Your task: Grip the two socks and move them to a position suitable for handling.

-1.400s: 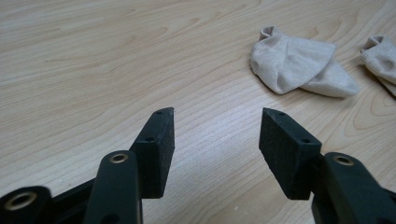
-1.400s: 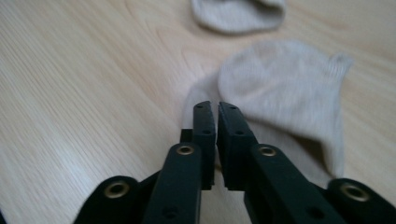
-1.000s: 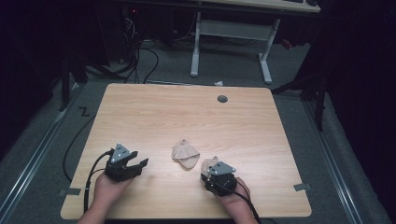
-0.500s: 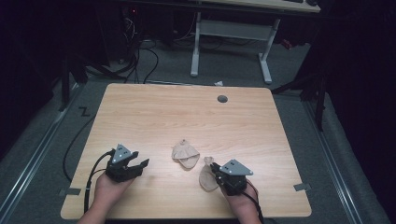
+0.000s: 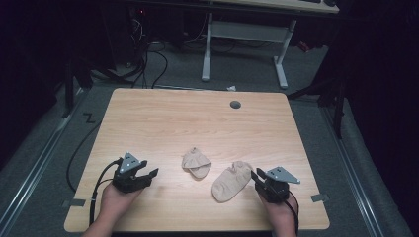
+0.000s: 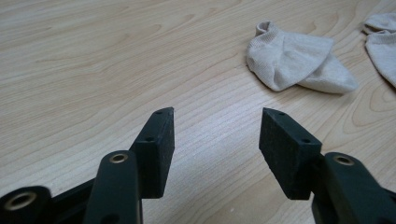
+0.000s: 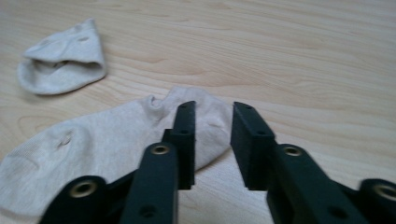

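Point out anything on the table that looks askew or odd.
The folded sock lies bunched, doubled over on itself, while the flat sock lies spread out at a slant beside it, apart. Nothing looks spilled or damaged.

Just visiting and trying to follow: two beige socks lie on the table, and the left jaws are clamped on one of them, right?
Not quite. In the left gripper view the left gripper is open over bare table; both socks lie apart from it.
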The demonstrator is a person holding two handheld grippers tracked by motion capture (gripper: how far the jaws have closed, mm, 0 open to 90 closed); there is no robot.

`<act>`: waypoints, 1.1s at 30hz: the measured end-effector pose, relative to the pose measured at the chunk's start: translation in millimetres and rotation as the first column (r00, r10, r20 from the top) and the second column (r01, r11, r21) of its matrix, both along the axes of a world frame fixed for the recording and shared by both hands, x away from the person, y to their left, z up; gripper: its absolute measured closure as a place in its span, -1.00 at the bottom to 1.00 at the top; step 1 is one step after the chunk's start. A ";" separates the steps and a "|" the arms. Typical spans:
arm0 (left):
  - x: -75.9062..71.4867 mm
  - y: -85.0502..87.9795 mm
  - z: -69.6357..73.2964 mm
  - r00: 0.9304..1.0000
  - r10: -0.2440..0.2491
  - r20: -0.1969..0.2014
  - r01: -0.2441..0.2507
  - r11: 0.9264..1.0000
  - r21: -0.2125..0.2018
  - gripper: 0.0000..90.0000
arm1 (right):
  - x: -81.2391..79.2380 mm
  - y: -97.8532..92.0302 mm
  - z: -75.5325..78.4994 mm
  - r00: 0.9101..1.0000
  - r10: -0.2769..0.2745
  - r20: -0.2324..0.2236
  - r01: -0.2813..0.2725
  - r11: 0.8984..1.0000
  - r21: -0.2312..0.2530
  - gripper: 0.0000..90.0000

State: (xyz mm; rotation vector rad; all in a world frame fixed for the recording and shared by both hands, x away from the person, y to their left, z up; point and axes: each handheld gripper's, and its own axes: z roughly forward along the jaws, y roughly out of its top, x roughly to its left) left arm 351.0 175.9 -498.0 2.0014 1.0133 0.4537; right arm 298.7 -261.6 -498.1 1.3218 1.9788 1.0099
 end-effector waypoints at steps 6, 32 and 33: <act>-2.3 -8.2 -1.7 1.000 -0.019 -0.013 0.019 1.000 0.006 0.04 | 31.3 8.9 -13.8 0.995 0.035 -0.092 -0.044 0.995 -0.088 0.96; -44.1 -112.8 -23.1 0.951 -0.286 -0.120 0.301 0.945 0.128 0.63 | -6.1 56.5 -24.3 0.964 0.207 -0.169 -0.228 0.967 -0.116 0.98; -45.8 -109.0 -23.1 0.950 -0.286 -0.122 0.301 0.945 0.130 0.63 | -8.9 58.7 -25.0 0.961 0.220 -0.167 -0.240 0.965 -0.109 0.98</act>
